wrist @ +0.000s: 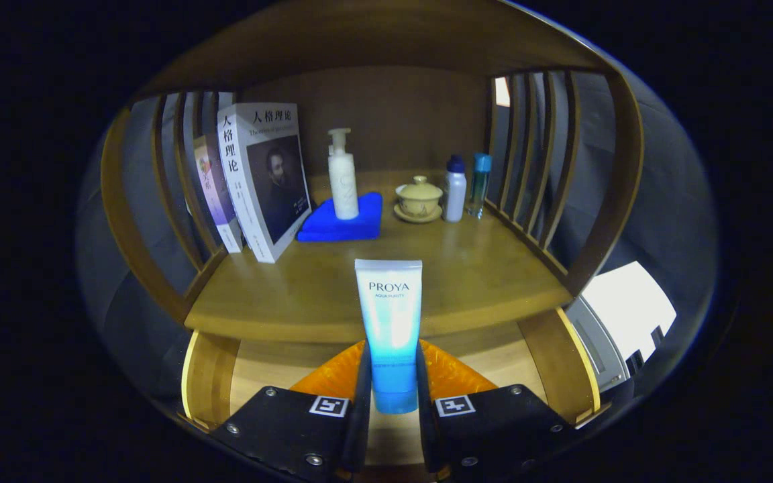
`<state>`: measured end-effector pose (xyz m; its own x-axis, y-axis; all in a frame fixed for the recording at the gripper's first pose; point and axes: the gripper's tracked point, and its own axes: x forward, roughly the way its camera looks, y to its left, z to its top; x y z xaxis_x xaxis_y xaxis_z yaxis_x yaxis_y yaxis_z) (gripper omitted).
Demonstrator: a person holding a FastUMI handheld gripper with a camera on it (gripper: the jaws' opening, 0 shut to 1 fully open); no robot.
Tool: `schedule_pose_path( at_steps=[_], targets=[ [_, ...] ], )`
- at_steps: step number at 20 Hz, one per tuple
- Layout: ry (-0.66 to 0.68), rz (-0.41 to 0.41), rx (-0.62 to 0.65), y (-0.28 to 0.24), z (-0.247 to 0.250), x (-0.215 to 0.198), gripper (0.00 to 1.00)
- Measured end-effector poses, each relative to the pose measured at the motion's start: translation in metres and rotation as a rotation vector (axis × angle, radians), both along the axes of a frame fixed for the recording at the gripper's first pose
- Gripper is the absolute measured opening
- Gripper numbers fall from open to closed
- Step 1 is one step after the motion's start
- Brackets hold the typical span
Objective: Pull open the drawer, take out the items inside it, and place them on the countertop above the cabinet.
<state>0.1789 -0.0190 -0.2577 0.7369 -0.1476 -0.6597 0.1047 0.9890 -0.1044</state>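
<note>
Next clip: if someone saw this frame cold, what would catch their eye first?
First the blue-and-white tube, standing upright, clamped between the fingers of the hand-held gripper and held just in front of the wooden countertop. Beyond it, on that countertop, a white pump bottle stands on a bright blue cloth, with books leaning to one side and a lidded tea bowl and two small bottles to the other.

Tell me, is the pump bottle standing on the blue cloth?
Yes, the pump bottle stands upright on the blue cloth beside the books.
</note>
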Motion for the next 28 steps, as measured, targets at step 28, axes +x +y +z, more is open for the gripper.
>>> schedule_pose_path(
  at_steps=[28],
  targets=[
    [0.097,0.269,-0.159,0.006,-0.061,0.113,0.47]
  ],
)
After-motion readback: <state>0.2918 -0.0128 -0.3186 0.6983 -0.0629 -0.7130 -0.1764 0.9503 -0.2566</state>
